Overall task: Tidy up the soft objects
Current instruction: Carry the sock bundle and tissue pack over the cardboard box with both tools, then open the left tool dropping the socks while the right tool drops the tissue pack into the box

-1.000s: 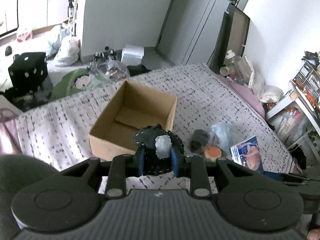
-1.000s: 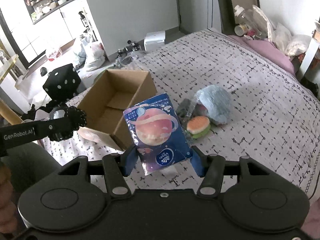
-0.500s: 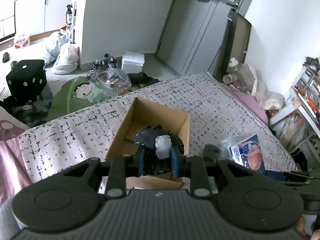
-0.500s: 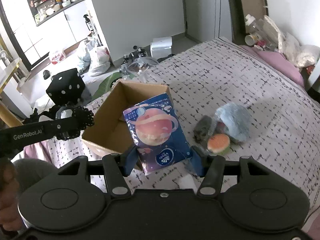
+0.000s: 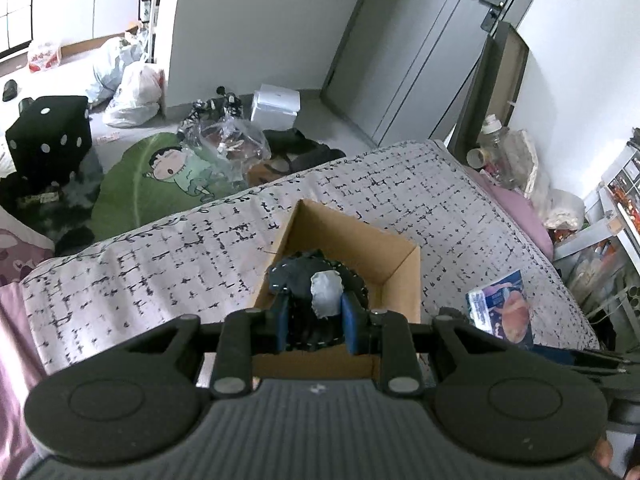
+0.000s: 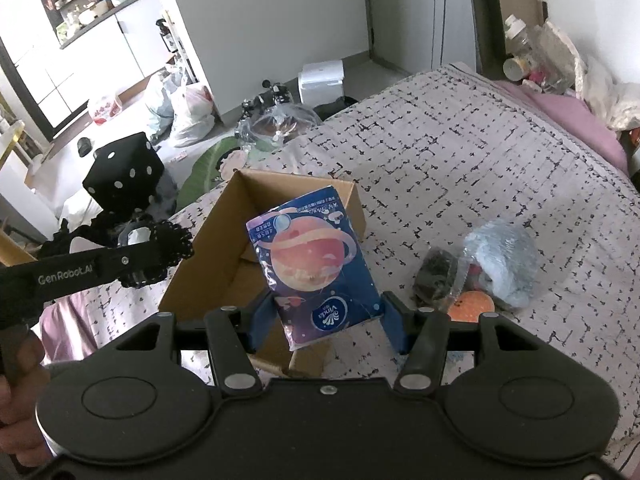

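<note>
An open cardboard box [image 5: 360, 240] [image 6: 212, 240] stands on the patterned bed. My left gripper [image 5: 314, 320] is shut on a black frilly soft pad with a grey patch [image 5: 320, 288], held over the box's near edge; it also shows in the right wrist view [image 6: 160, 248], left of the box. My right gripper [image 6: 326, 320] is shut on a blue tissue pack with a planet print [image 6: 312, 268], held above the box's near right corner; the pack also shows in the left wrist view [image 5: 502, 308]. A light blue plush [image 6: 502, 260], an orange toy [image 6: 470, 306] and a dark soft item [image 6: 434, 272] lie right of the box.
The bed cover [image 5: 160, 272] spreads left and behind the box. A black dice cushion [image 5: 48, 136], a green cartoon mat [image 5: 160, 176], plastic bags [image 5: 132, 96] and a white box [image 5: 276, 104] sit on the floor. Bottles and bags [image 6: 560, 52] crowd the bed's far right.
Both grippers have moved forward and up toward the box with their loads. The box now sits directly under the left gripper's pad. Grips are unchanged.
</note>
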